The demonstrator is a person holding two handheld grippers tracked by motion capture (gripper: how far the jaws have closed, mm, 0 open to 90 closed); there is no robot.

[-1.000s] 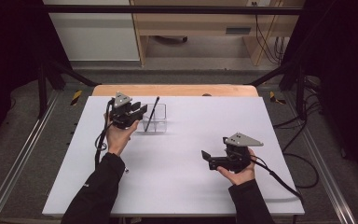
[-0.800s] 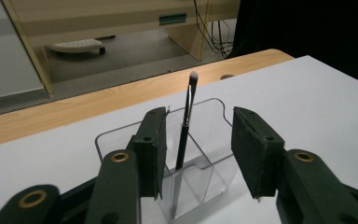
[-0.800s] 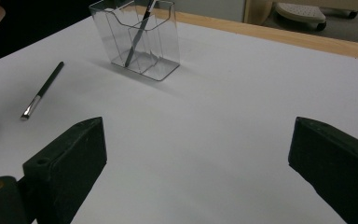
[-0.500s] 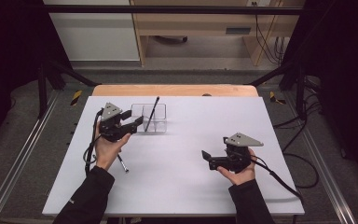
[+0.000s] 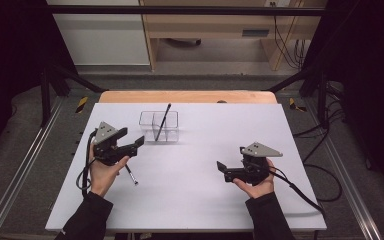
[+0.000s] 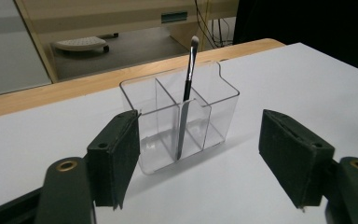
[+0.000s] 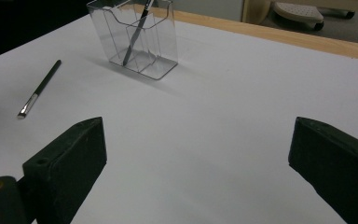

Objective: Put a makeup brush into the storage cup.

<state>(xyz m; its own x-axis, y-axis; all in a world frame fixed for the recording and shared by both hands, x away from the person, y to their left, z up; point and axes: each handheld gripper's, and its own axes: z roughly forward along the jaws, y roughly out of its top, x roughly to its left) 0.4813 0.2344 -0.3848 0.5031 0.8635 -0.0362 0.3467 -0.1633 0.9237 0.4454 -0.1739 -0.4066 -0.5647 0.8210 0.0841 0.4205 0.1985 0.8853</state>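
Jaws of left gripper (image 5: 132, 145) just opening, empty, by table's (image 5: 190, 200) left edge, loose brush (image 5: 131, 175) beside it, right gripper (image 5: 223, 170) parted, left gripper view, clear organizer (image 6: 182, 121) holding brush (image 6: 186, 93), right gripper view, jaws wide, empty.

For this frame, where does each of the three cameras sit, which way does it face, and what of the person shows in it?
High view: above the person's side, looking forward and down on the white table; both forearms, left gripper and right gripper show.
Left gripper view: rides the left gripper, facing the clear organizer holding a brush; its two open jaws show.
Right gripper view: rides the right gripper, facing across the table; open jaws show, and a second brush lies flat.
Shared: all three show the organizer with the standing brush.
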